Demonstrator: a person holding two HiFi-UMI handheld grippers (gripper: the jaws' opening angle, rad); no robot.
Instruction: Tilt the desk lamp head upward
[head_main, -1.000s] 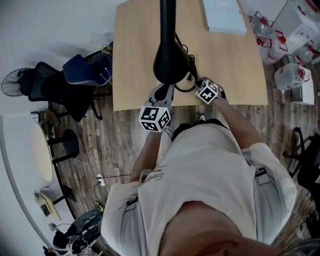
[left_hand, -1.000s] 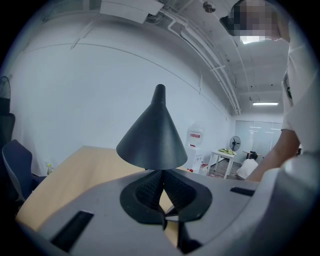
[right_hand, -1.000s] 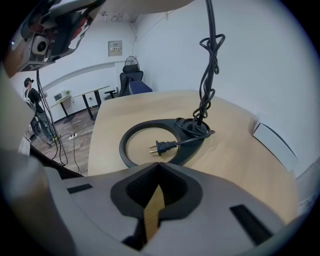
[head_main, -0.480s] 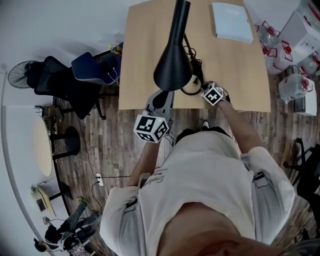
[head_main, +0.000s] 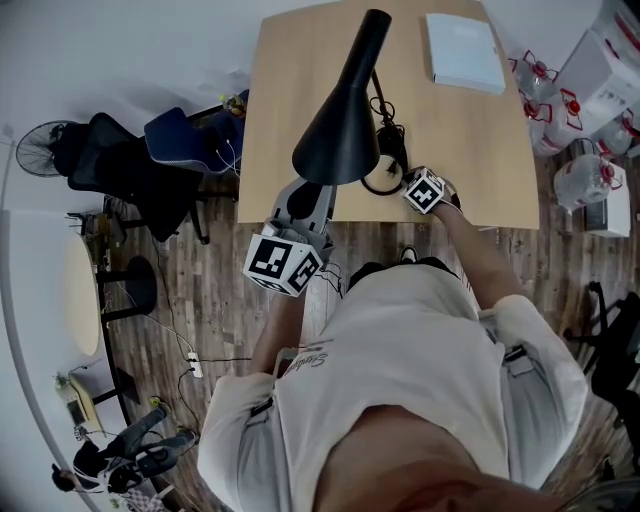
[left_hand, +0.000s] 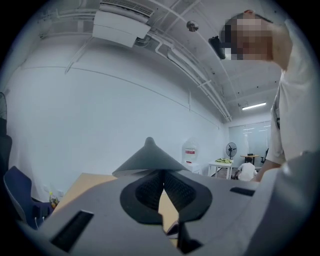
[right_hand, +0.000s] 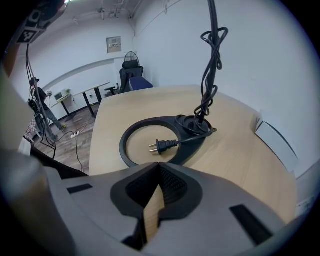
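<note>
The left gripper (left_hand: 162, 186) has its jaws closed together, with only a thin wedge left between the pads lower down, and nothing is held in it. It points upward, just under the rim of the black cone-shaped lamp head (head_main: 335, 135); whether the tips touch the rim cannot be told. The lamp head stands tilted over the near edge of the wooden desk (head_main: 290, 70).

The right gripper (right_hand: 159, 184) is also closed and empty, low over the desk and aimed at the lamp's ring-shaped base (right_hand: 125, 147). A plug (right_hand: 162, 146) lies inside the ring, and a twisted black cable (right_hand: 209, 75) rises from the base. A white box (head_main: 465, 50) lies at the far corner of the desk. Dark office chairs (head_main: 130, 170) stand on the floor left of the desk.
</note>
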